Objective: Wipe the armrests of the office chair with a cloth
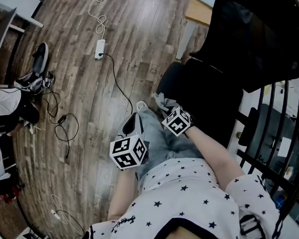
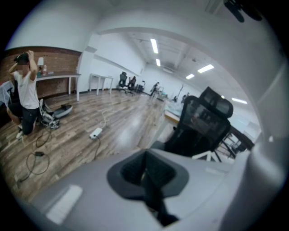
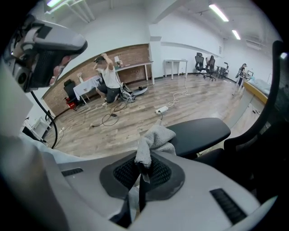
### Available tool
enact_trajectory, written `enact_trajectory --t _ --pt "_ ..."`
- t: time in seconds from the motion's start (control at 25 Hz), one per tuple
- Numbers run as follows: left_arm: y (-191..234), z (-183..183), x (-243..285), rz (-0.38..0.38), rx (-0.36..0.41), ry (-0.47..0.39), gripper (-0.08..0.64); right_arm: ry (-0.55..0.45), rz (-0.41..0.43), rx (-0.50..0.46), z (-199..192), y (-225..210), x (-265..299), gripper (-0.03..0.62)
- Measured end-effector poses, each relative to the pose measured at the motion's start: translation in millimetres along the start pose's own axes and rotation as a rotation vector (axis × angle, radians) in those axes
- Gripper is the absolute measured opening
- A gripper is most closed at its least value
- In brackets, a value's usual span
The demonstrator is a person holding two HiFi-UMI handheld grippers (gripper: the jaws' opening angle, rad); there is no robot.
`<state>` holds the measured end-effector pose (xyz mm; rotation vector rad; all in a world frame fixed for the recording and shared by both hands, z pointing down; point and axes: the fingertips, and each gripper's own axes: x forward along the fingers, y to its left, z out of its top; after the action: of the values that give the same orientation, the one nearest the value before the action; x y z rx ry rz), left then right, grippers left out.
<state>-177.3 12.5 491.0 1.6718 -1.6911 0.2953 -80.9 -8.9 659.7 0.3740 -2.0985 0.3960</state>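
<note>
**Sam:** What is the biggest thing here?
**Mia:** The wood floor (image 1: 120, 32). Next is the black office chair (image 1: 246, 51).
**Sam:** Where is the armrest?
**Mia:** The armrest (image 3: 203, 131) is just past the right gripper (image 3: 141, 173). That gripper pinches the grey cloth (image 3: 156, 137), and the cloth hides the armrest's near end.
**Sam:** And the left gripper?
**Mia:** The left gripper (image 2: 146, 176) has its jaws pressed together with nothing in them.
**Sam:** Anything small?
**Mia:** A white power strip (image 1: 100, 49) and its cord (image 1: 118, 86) lie on the floor near the chair.

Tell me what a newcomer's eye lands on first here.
The crumpled grey cloth pinched in the right gripper, held close to the black padded armrest of the black mesh-backed office chair. Left of it, a white power strip and black cables trail over the wooden plank floor.
</note>
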Motion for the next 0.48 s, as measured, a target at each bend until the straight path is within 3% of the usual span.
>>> enact_trajectory --t 0.48 --pt "-15 13 -11 -0.007 0.016 -0.046 0.002 -0.229 0.009 0.080 45 4 -69 0.032"
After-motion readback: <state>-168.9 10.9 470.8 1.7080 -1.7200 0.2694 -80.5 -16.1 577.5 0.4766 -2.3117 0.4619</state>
